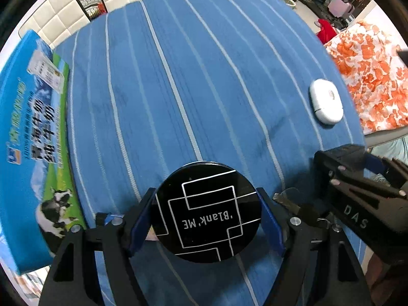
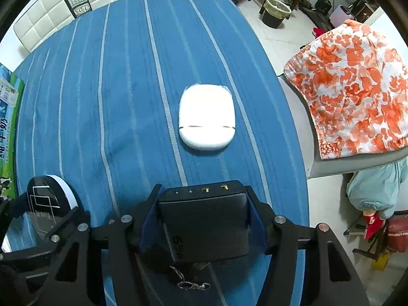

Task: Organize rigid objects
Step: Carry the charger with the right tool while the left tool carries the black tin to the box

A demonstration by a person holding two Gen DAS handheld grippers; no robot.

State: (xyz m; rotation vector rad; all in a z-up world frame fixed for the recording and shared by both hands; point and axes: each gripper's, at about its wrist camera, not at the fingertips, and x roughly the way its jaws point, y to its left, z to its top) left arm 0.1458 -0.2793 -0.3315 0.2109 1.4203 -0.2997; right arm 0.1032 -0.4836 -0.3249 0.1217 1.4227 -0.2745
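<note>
Tongs clenched both sides: our left tongs (image 1: 207, 219) grip the compact (image 1: 207, 211), right tongs (image 2: 204, 219) grip the charger (image 2: 204, 221), case (image 2: 206, 117) lying ahead on the counter (image 2: 114, 89).

The milk carton box (image 1: 30, 137) is cut by the left edge of the left wrist view. A key (image 1: 285, 201) lies partly hidden behind the fingers (image 1: 270, 219) there. Under the black charger (image 2: 204, 221), a small metal clasp (image 2: 193, 285) shows only partly. The print on the charger is cut off.
</note>
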